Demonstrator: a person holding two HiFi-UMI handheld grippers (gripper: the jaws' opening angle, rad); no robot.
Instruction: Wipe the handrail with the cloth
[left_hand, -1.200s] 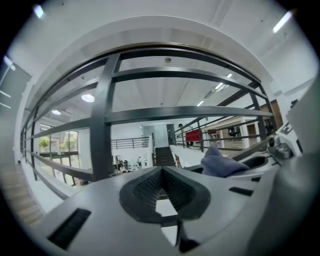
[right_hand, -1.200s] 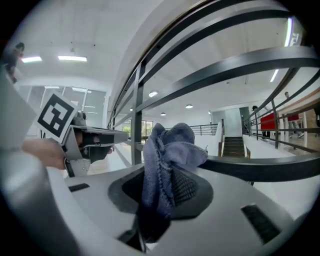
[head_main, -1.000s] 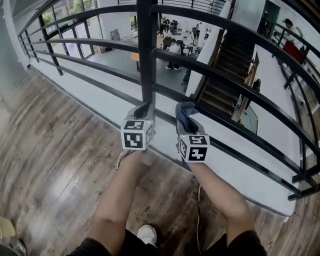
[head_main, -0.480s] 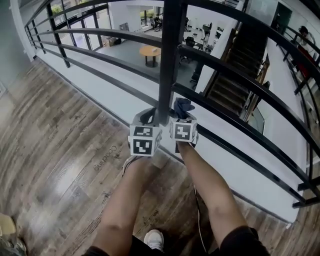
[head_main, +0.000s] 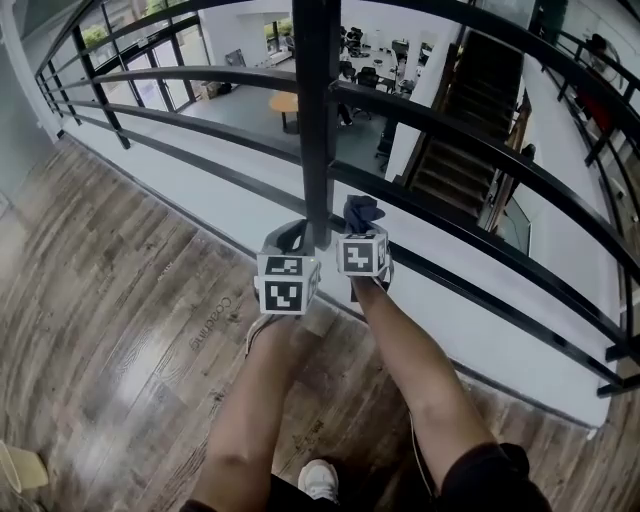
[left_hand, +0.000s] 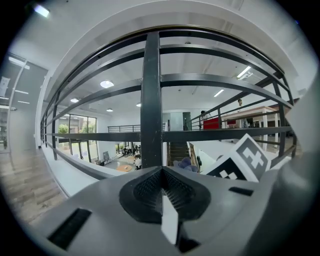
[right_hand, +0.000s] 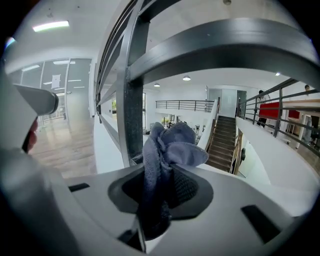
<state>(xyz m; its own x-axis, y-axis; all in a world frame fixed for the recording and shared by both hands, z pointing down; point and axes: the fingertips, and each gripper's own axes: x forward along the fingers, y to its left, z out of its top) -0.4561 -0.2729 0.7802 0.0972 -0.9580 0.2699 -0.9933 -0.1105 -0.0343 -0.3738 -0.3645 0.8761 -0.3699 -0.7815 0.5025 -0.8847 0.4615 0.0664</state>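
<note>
Just R of post (head_main: 316, 120): cloth (head_main: 362, 212)

Things counted by kind

There were two grippers, the left gripper (head_main: 290, 240) and the right gripper (head_main: 362, 236), one cloth (head_main: 362, 211), one upright post (head_main: 315, 120), one staircase (head_main: 468, 150), one round table (head_main: 284, 101).

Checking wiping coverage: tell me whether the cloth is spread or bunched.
Bunched: the cloth sticks up as a crumpled wad, pinched between the jaws of the right gripper.

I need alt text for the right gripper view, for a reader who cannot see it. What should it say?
The right gripper is shut on a bunched blue-grey cloth, seen close up along its jaws. Behind it to the left stands the handrail post, a rail crosses overhead, and a stairway lies beyond.
</note>
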